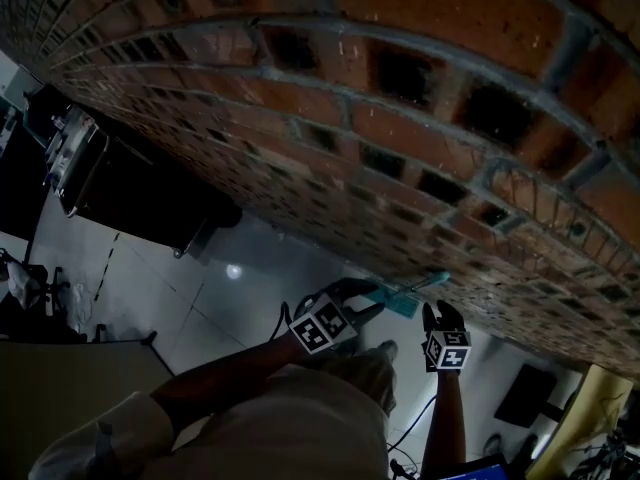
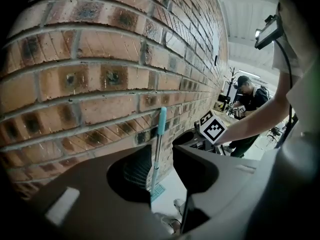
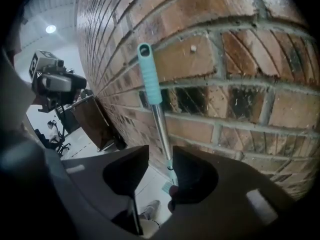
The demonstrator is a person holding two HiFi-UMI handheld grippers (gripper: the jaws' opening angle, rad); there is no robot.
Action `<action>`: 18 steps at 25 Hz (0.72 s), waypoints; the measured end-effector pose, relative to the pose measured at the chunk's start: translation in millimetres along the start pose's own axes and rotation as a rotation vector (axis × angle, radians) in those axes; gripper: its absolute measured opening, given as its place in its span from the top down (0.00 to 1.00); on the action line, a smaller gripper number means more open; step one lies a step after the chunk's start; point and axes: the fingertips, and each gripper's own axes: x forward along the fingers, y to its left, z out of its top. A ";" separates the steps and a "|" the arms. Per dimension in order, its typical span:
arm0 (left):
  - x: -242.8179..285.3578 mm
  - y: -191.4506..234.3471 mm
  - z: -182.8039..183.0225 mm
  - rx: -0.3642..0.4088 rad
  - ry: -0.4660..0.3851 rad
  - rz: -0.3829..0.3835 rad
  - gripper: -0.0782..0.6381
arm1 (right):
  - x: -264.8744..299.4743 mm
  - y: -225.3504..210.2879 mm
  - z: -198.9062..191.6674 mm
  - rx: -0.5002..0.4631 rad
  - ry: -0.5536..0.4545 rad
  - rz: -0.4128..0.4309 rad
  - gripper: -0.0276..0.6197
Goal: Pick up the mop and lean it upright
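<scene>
Brick wall (image 3: 235, 54) backs upright mop (image 3: 150, 79); left claw (image 2: 162, 150), right claw (image 3: 160, 149) jaws apart.

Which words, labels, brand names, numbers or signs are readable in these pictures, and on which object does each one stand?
No readable text anywhere.
Left claw's cube and right claw's cube: black-and-white square patterns only, no letters or digits.
Mop handle and brick wall: no print visible.
Dark cabinet: too dark and small to tell.
</scene>
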 end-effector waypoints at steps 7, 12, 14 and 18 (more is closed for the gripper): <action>8.3 0.5 -4.1 0.012 0.003 -0.037 0.68 | 54.7 -15.5 -35.4 0.002 0.077 -0.024 0.72; 3.1 3.4 -10.7 0.029 0.022 -0.037 0.68 | 84.8 -23.5 -58.8 0.007 0.140 -0.032 0.72; -2.4 5.6 -13.2 0.031 0.024 -0.032 0.68 | 93.7 -24.5 -60.7 -0.002 0.149 -0.031 0.72; -13.5 10.2 -24.6 0.038 0.044 -0.018 0.68 | 110.3 -27.4 -65.7 -0.011 0.175 -0.042 0.72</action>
